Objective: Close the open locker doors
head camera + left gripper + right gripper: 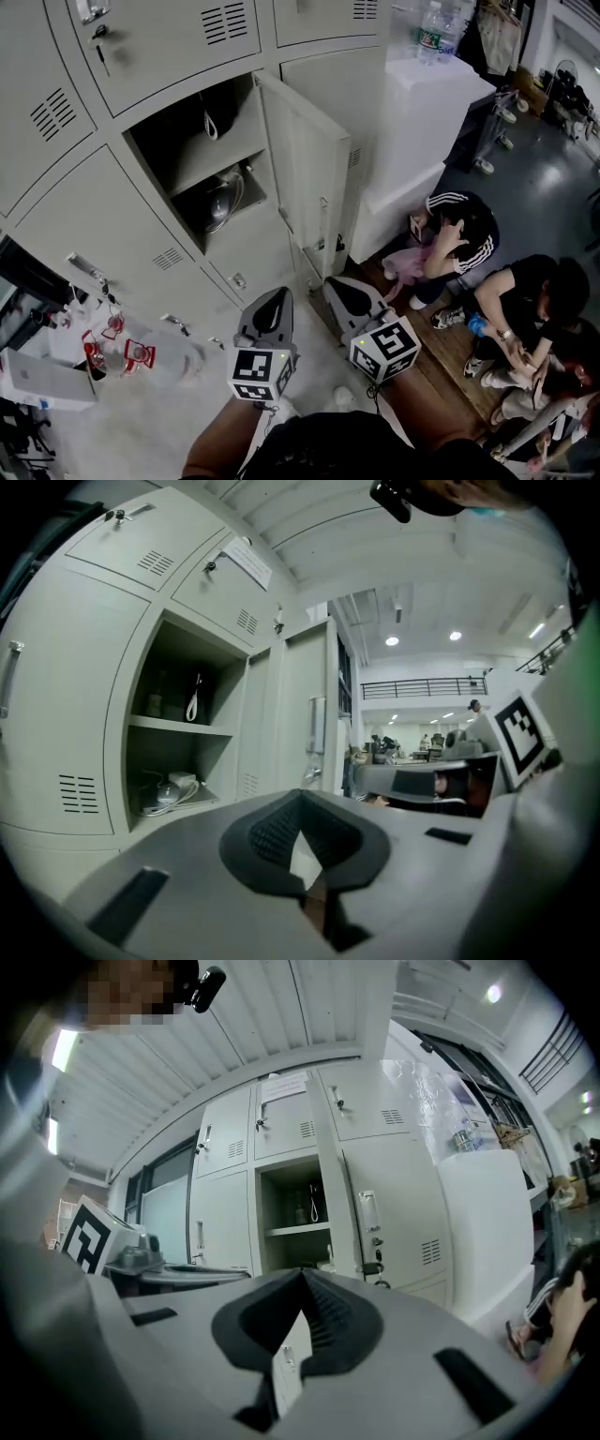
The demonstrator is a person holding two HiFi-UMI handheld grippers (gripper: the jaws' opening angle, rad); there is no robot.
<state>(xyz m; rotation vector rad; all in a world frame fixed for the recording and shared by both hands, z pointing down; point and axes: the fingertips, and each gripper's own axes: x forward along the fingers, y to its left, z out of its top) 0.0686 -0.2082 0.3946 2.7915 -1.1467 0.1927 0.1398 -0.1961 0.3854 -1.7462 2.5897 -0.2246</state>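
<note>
One grey locker compartment (202, 164) stands open, and its door (309, 178) swings out to the right. A shelf inside carries a mouse and a cable (223, 202), and a loop hangs above. My left gripper (273, 302) and right gripper (343, 289) are side by side below the door. Both are shut, hold nothing and are apart from the door. In the left gripper view the open compartment (183, 733) is ahead on the left of the left gripper (300, 799), with the door (305, 719) edge-on. The right gripper (302, 1274) points at the compartment (295, 1208) and the door (375, 1213).
Closed lockers (141, 37) surround the open one. A white cabinet (422, 112) with bottles (436, 33) on top stands right of the lockers. Two people (459, 244) (534, 300) crouch on the floor at the right. A low table (178, 361) at the left holds red-trimmed items (112, 347).
</note>
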